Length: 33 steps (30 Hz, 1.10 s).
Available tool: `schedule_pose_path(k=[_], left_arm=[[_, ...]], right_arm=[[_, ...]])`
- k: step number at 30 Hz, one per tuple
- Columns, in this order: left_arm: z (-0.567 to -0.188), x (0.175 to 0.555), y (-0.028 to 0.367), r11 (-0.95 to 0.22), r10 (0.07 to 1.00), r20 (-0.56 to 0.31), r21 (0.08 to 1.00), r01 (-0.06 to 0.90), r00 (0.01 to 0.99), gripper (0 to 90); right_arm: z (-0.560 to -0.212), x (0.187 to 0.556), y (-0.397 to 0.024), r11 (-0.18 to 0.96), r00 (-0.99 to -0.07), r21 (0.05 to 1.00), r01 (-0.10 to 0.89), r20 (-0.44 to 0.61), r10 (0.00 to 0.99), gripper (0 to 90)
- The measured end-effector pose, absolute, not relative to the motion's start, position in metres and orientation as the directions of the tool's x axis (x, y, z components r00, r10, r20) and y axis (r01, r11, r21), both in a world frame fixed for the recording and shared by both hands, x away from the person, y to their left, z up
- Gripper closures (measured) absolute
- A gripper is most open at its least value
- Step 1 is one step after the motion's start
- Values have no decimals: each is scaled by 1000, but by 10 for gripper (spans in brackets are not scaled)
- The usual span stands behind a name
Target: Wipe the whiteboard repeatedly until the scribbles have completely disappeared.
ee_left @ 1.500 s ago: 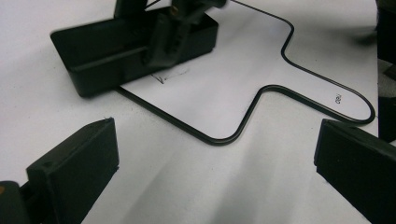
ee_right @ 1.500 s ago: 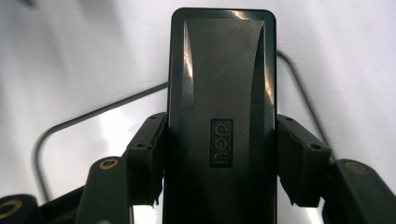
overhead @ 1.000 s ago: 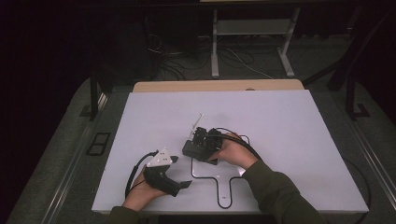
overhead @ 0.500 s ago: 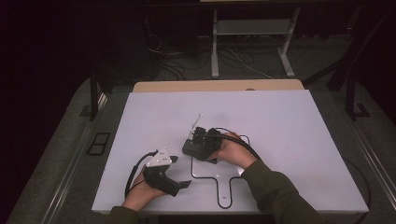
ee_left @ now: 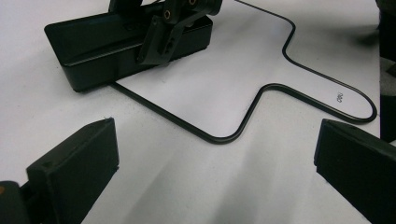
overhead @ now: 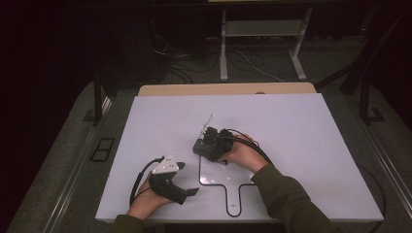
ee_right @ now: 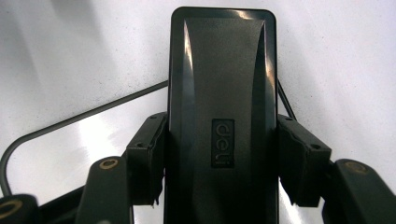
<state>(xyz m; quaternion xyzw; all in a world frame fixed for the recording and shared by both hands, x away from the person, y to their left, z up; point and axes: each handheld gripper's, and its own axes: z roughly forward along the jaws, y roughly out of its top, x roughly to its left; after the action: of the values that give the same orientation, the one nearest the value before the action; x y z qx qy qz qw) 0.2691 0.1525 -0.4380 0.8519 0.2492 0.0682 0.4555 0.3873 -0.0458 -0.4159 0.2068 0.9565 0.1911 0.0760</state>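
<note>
Clearly the right gripper [ee_right: 219, 163] pinches a black box [ee_right: 222, 93] across its width, one pad on each long side. The box is a smooth, glossy oblong with rounded corners and a small stamped logo on its top face; in the left gripper view it shows a low, sloping profile [ee_left: 126, 46]. It sits on the white table [overhead: 301, 126], near the middle and a little toward the person, at the upper left corner of a thin black outline [overhead: 214, 183] drawn on the surface. One edge of the box lies along that outline.

Around it the white top is bare on the far side, the left and the right, with the table's edges well apart from the box. The left gripper [overhead: 187, 179] rests near the front edge, jaws spread wide with nothing between them, apart from the box.

Its long axis runs straight away from the right gripper, along the line of the jaws. In the high view the box [overhead: 203, 147] points away toward the left, slanted against the table's edges.
</note>
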Motion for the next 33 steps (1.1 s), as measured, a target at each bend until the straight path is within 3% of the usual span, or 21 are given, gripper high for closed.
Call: schedule_pose_path(k=[9, 33], left_arm=[[-438, 269, 152, -463, 487, -109, 809, 362, 866, 0], [-438, 268, 152, -459, 490, -114, 809, 367, 864, 0]], right_arm=[[-416, 366, -41, 862, -937, 400, 311, -25, 349, 387], [-408, 379, -73, 790, -896, 455, 412, 47, 441, 387]])
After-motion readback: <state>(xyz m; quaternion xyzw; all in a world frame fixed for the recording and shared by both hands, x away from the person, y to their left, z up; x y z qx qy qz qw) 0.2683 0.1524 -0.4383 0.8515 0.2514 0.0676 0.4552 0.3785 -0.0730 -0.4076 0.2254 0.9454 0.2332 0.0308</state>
